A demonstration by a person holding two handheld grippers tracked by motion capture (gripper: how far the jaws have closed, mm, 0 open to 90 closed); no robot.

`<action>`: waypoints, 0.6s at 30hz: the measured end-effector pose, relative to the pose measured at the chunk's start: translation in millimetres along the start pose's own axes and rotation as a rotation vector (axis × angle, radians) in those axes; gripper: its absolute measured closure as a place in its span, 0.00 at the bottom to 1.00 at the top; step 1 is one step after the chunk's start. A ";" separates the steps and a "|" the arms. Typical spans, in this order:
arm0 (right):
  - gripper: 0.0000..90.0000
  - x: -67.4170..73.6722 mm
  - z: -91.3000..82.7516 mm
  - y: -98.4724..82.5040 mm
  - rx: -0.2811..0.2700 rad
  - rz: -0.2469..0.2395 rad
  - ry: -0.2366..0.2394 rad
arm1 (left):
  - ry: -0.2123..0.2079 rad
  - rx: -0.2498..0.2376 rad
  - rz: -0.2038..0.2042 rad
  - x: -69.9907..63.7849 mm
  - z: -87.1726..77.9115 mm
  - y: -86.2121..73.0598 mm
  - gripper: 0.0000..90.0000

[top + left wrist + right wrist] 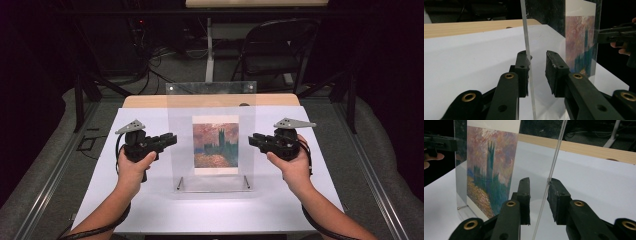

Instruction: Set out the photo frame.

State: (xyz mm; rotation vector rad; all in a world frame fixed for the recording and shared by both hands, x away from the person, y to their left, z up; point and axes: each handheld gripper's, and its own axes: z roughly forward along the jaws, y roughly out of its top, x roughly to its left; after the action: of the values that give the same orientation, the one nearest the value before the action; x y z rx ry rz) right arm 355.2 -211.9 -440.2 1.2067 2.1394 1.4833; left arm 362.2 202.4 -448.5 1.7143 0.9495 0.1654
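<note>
A clear acrylic picture frame (212, 95) stands upright in the middle of the white table top (150, 200), with a painted print (215, 148) of a tower in it. My left gripper (172, 140) is at the frame's left edge and my right gripper (251, 141) at its right edge. In the left gripper view the sheet's edge (524, 30) runs between the jaws of the left gripper (536, 57), against the left pad and apart from the right one. In the right gripper view the sheet (557, 150) lies by the right pad of the right gripper (539, 183), with a gap to the left pad. Both are open.
Small metal pins (180, 185) hold the frame's base. A wooden strip (145, 101) borders the table's far edge. Beyond it stand a dark folding chair (277, 50) and a white desk leg (210, 55). Grey floor lies on both sides.
</note>
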 end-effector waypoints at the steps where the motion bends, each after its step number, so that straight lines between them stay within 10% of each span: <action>1: 0.81 0.6 -0.8 -0.3 -0.002 -0.007 0.000 | -0.003 -0.003 0.000 -0.8 -1.3 -1.1 0.81; 18: 0.85 13.8 -18.1 -12.7 -0.033 -0.048 0.011 | -0.023 -0.022 0.034 -14.6 -15.5 -12.1 0.83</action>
State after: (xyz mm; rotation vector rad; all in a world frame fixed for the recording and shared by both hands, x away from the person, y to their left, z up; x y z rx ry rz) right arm 329.2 -214.8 -440.2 1.1308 2.1271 1.5022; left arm 337.8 205.1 -448.2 1.7098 0.8994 0.1777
